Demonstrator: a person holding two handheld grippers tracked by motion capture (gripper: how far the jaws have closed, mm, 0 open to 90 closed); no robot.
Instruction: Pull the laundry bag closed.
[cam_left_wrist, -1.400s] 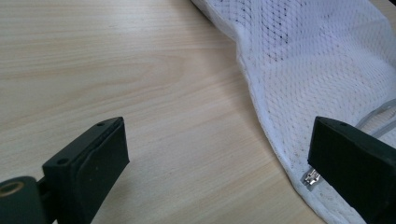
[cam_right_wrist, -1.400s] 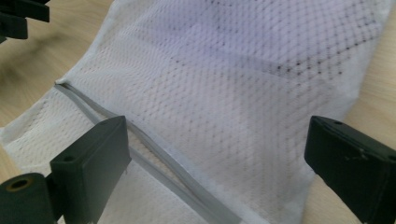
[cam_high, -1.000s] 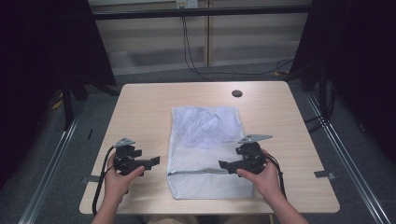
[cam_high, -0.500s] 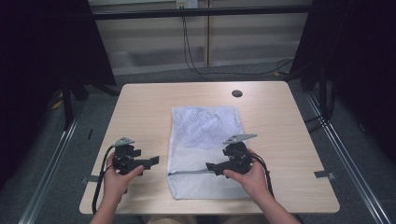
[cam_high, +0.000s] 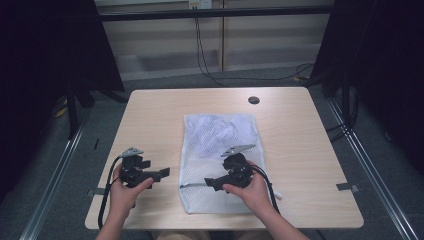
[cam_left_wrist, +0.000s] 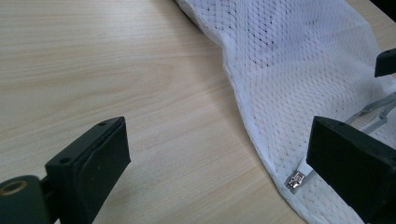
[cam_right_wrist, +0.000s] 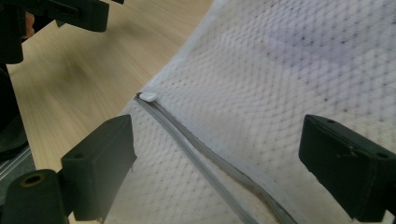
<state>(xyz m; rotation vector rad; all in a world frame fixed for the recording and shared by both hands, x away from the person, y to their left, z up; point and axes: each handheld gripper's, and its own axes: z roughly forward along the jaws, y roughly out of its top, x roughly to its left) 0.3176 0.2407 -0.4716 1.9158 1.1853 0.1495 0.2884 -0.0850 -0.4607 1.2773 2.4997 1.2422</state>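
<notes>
1. With the right hand-held gripper (cam_high: 212, 182) gaping over the zipper (cam_right_wrist: 196, 140), mesh could be pinched instead
2. The mesh bag (cam_high: 220, 150), flat on the table (cam_high: 150, 115), could slide; the left hand-held gripper (cam_high: 162, 172) is parted beside it

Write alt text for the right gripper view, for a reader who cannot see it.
Two open black jaws of the right hand-held gripper frame a white mesh bag lying on a light wooden table. A grey zipper runs along the bag between them, ending near the bag's edge. The left hand-held gripper sits at the top left.
</notes>
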